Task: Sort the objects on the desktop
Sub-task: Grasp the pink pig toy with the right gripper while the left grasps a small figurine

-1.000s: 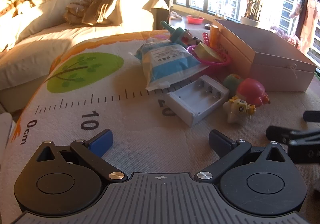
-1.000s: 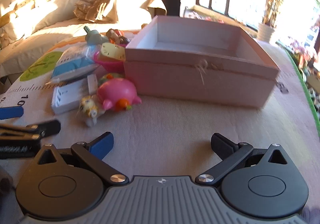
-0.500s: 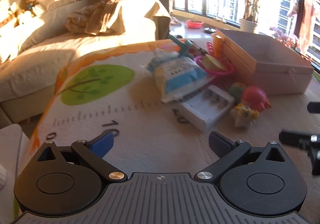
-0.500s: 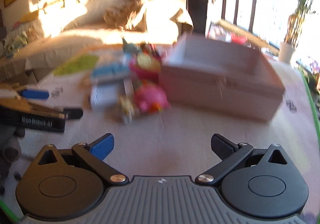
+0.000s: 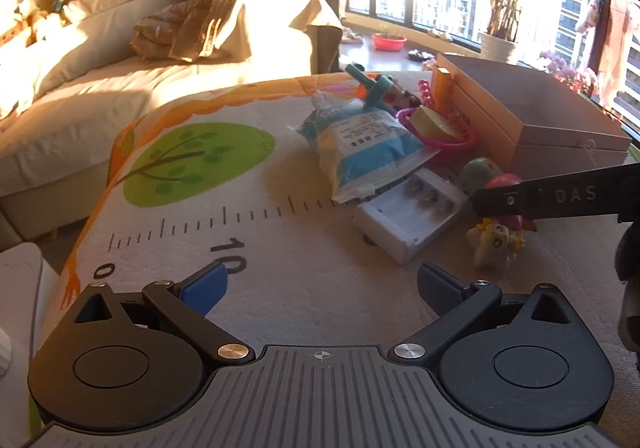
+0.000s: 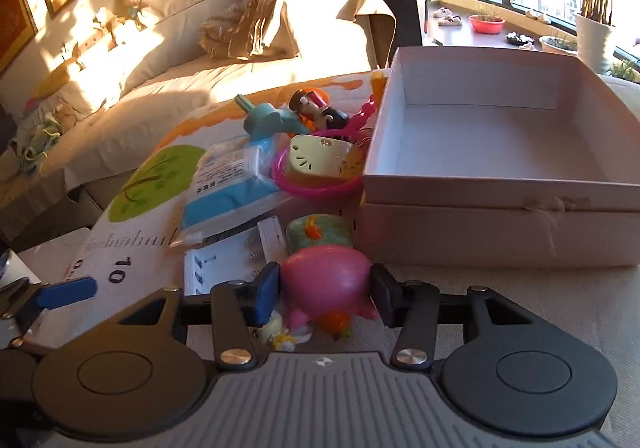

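Right gripper [image 6: 326,294] has just been closing, pads against both sides of the pink toy [image 6: 326,282] on the surface, just beside the box [image 6: 500,232]. Left gripper [image 5: 322,284] wide, nothing between.

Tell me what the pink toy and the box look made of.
Pink toy: likely soft vinyl or plastic, smooth and glossy; sunlight leaves a sheen on its rounded body. Box: looks like matte paperboard, with flat thin walls, crisp folded edges and a string tie at the front.
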{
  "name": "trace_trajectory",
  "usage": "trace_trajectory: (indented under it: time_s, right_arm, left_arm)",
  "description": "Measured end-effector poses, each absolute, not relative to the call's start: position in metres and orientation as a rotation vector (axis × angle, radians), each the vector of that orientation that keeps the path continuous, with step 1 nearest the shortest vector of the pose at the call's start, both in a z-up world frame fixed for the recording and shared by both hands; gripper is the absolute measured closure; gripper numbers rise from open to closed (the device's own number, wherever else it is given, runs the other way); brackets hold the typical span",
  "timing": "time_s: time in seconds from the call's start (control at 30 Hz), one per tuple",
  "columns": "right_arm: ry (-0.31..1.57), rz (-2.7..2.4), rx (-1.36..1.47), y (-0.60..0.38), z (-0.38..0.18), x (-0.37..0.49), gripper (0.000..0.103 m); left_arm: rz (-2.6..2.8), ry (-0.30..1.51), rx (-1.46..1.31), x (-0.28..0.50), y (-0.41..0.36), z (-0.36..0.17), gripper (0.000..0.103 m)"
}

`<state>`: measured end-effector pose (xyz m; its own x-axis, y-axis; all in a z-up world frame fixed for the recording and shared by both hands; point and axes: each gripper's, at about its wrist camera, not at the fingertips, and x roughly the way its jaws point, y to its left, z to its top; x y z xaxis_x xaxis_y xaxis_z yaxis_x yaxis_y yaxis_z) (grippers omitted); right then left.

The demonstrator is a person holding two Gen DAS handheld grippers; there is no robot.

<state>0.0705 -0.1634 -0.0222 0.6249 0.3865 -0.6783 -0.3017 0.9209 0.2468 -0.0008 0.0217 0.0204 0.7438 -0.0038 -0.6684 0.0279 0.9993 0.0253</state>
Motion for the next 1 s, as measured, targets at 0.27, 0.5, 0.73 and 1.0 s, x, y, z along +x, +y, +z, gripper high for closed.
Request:
trace_trajectory:
  time_s: [0.27,0.5,0.73,1.0]
  right_arm:
    - [0.677,0.273,0.008,-0.219,-0.002,0.016,0.055]
    - [0.726,0.236,0.032,-0.256,-0.012,0.001,0.054]
    - [0.587,0.194,0.040,-0.280,0.017,0.003,0.029]
    - [0.572,0.011,0.205,-0.324,0.015,0.089,0.020]
  left_arm:
    - [-0.240,0.674,0.083,-0.012,-0.019,0.025,0.000]
    - [-0.313,0.694,0.159,0.016,-0.072,0.014,0.024]
    - [-0.301,0.729,0.138,0.020,-0.063,0.010,0.059]
    - [-0.315,0.757,0.095,-0.007,-0.037,0.013,0.057]
